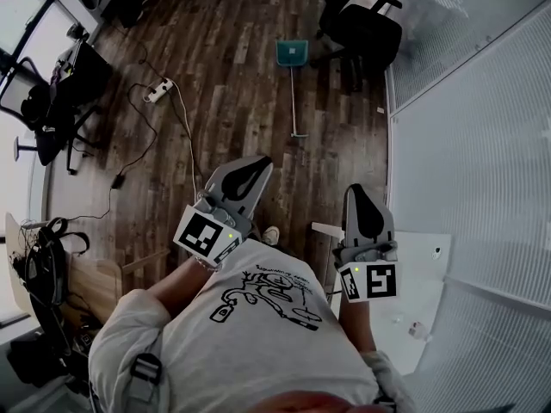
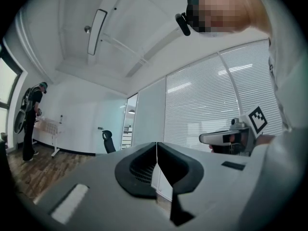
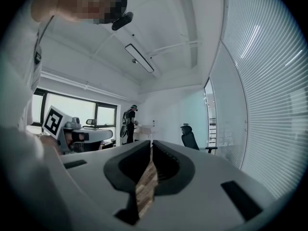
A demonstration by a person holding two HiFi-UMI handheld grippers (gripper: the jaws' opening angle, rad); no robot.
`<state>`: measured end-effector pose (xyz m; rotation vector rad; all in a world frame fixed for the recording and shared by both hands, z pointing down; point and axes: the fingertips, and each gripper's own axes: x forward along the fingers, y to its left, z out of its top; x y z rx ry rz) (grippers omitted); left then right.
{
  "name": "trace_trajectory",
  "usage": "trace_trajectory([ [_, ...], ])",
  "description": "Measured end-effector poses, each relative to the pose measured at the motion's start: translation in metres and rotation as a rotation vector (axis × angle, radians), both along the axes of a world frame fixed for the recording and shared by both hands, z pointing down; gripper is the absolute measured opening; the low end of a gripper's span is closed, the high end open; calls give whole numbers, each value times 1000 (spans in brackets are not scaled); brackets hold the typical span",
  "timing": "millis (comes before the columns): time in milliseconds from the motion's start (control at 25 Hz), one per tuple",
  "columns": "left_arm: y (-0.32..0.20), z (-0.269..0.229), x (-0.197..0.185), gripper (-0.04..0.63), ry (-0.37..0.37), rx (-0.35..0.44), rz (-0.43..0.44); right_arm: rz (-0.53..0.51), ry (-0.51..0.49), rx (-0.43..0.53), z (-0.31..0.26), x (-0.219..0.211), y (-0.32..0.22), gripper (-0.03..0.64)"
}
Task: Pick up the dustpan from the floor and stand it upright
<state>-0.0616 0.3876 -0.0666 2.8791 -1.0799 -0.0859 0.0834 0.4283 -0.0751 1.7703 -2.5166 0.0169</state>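
A teal dustpan [image 1: 292, 52] with a long thin handle [image 1: 294, 101] lies flat on the wooden floor, far ahead of me in the head view. My left gripper [image 1: 252, 169] is held level in front of my chest, shut, with nothing between its jaws. Beside it my right gripper [image 1: 359, 203] is also level, shut and empty. Both are well short of the dustpan. In the left gripper view the left gripper [image 2: 156, 150] shows its jaws meeting at the tips, and the right gripper [image 3: 150, 150] looks the same in its own view. Neither gripper view shows the dustpan.
A black office chair [image 1: 366, 28] stands just right of the dustpan. A power strip [image 1: 158, 89] and its cables trail over the floor at the left, near a desk and chairs. A blind-covered glass wall [image 1: 482, 144] runs along the right. Another person [image 2: 30, 121] stands across the room.
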Motion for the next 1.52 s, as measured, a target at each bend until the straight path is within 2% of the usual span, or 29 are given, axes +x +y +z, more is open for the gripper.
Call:
trace_trajectory([
  [320,-18,5,7,4,6,-8,4,2,0,-12,8,5,-14,14],
  [560,-51,6,12,3,5,-3,25,5,1,-8,10,6,-50,14],
  [800,-109,7,10,5,8,-8,28,-6,13,-15,11,2,-111,14],
  [1520,-309,0,-39,5,28,-12,36,-17,28,-24,2,-51,-314,14],
])
